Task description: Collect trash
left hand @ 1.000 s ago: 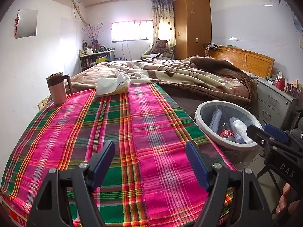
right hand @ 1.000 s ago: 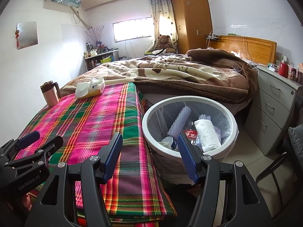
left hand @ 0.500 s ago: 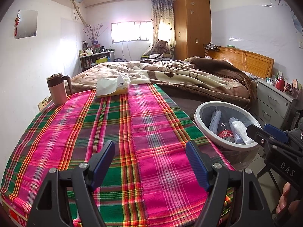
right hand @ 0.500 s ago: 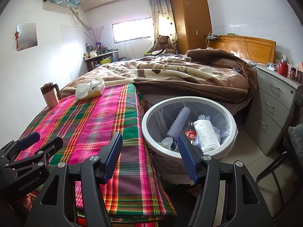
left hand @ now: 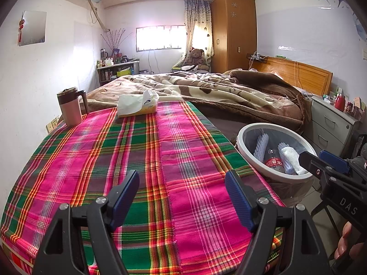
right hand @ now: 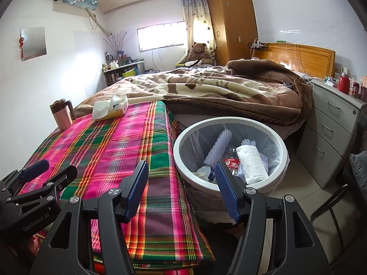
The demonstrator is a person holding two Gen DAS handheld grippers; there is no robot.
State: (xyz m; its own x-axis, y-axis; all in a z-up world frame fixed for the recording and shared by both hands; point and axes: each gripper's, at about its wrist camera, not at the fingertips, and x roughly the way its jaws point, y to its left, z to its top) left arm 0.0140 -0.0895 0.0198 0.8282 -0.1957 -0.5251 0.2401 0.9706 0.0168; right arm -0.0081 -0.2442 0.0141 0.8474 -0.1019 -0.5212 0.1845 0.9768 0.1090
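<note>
Room: bedroom with a plaid-covered table (left hand: 142,160) at lower left of both views, a bed (left hand: 218,91) behind it and a wardrobe (left hand: 234,32) at upper right.
Table top: a mug (left hand: 70,105) at the far left edge and a tissue box (left hand: 137,105) near the far edge, well apart from both grippers.
Trash bin: white-rimmed bin (right hand: 179,158) on the floor just beside the table's right edge; inside lie a foam sleeve (right hand: 218,146), a rolled white towel (right hand: 251,162) and a bottle with a red label (right hand: 231,163).
Left gripper (left hand: 182,197): fingers spread apart above the plaid cloth, pinching nothing.
Right gripper (right hand: 181,186): fingers spread, empty, straddling the table edge and the bin's near rim.
Left view only: part of a hand (left hand: 344,240) at lower right, under the right gripper's body.
Right view only: deeper look into the bin, floor tiles, and the full drawer unit (right hand: 332,137) at right; the left gripper's body shows at lower left.
Against the earlier frames: both grippers, their finger spacing, the bin and the table items sit just as they did.
</note>
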